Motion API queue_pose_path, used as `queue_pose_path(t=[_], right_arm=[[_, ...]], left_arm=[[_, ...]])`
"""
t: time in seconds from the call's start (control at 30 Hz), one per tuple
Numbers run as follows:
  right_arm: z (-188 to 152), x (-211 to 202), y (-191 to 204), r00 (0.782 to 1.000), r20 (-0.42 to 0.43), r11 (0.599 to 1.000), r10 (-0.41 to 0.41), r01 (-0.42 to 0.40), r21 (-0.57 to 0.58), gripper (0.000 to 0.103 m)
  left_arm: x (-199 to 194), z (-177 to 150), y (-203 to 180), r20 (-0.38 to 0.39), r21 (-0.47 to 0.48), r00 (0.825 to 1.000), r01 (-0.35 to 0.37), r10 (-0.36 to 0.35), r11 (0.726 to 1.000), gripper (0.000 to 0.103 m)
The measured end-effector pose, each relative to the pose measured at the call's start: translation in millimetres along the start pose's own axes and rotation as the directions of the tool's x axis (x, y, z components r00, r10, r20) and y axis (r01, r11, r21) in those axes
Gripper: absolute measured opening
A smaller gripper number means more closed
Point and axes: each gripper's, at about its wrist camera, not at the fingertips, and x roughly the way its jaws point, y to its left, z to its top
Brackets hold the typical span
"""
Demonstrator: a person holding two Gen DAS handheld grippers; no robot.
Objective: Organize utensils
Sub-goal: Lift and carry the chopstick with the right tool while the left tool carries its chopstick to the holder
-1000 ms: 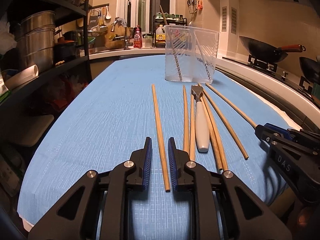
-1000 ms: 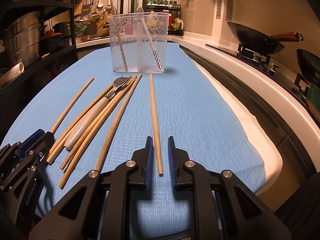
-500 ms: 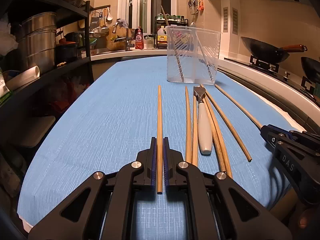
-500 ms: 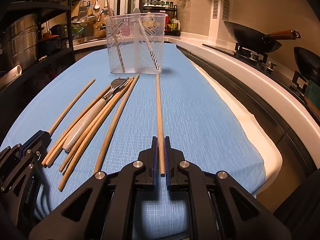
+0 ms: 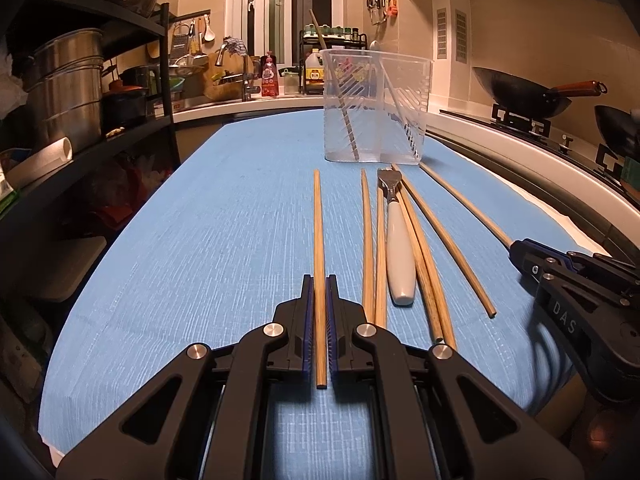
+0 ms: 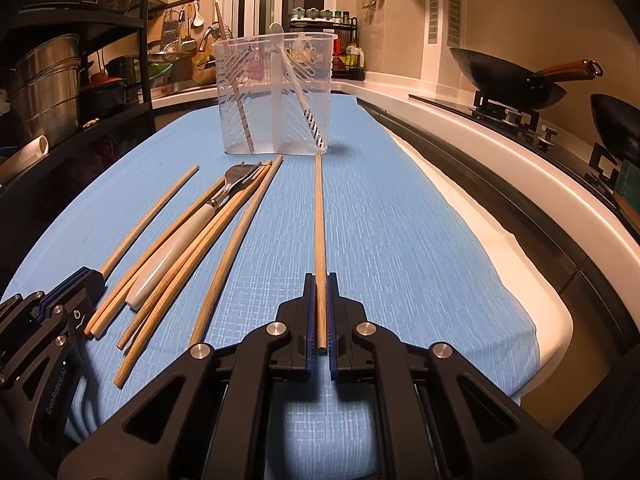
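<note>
My left gripper [image 5: 319, 280] is shut on the near end of a wooden chopstick [image 5: 318, 224] that lies along the blue cloth [image 5: 200, 248]. My right gripper [image 6: 320, 278] is shut on another chopstick [image 6: 319, 208] further right, which points at the clear plastic utensil holder [image 6: 276, 100]. Between them lie several loose chopsticks [image 5: 424, 248] and a white-handled fork [image 5: 400, 248]. The holder [image 5: 376, 104] stands upright at the far end with a chopstick and a striped utensil leaning inside. Each gripper shows at the edge of the other's view.
A dark shelf rack with steel pots [image 5: 64, 96] lines the left side. A stove with a black wok [image 5: 520, 92] runs along the right. The cloth's right edge drops onto a white counter rim [image 6: 532, 280]. A sink and bottles sit at the back.
Both grippers have shut on their chopsticks, which a second ago lay loose between open fingers. The left chopstick has swung straight along the fingers. Neither hand has shifted.
</note>
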Motion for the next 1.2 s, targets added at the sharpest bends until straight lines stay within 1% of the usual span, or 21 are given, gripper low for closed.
queue_pose_path(t=[0.13,0.3,0.47,0.57,0.7,0.8,1.03,1.2], right_arm=[[0.6,-3.7,-5.3,1.000,0.007,1.000,0.003,-0.003,0.008,0.005],[5.4,-18.2,-11.3,0.999,0.039,1.000,0.007,-0.008,0.014,0.005],[12.3,-36.9,-15.0,0.996,0.083,1.000,0.017,-0.018,0.013,0.005],[16.5,-49.9,-17.6,0.992,0.119,0.999,0.029,-0.030,0.013,0.005],[21.1,-66.7,-17.8,0.984,0.174,0.999,0.039,-0.040,0.003,0.005],[24.9,-77.2,-16.3,0.975,0.216,0.999,0.047,-0.047,-0.007,0.005],[36.1,-98.0,-15.9,0.951,0.302,0.997,0.070,-0.069,-0.015,0.005],[48.6,-107.2,-20.2,0.935,0.343,0.996,0.089,-0.093,-0.007,0.005]], left_arm=[[-1.0,1.5,0.0,0.008,0.002,1.000,-0.002,0.002,1.000,0.006],[-16.1,7.6,0.4,0.034,-0.002,0.999,0.011,-0.010,1.000,0.006],[-36.5,14.1,-2.7,0.070,0.008,0.997,0.032,-0.033,0.999,0.006],[-52.8,18.2,-5.9,0.115,0.017,0.992,0.040,-0.042,0.999,0.006],[-72.0,26.5,-12.2,0.189,0.051,0.981,0.039,-0.048,0.998,0.006],[-79.6,31.3,-15.4,0.225,0.059,0.973,0.041,-0.053,0.997,0.006],[-85.1,46.2,-11.8,0.273,0.022,0.960,0.053,-0.057,0.998,0.006],[-93.6,64.8,-10.4,0.311,0.005,0.950,0.034,-0.034,0.999,0.006]])
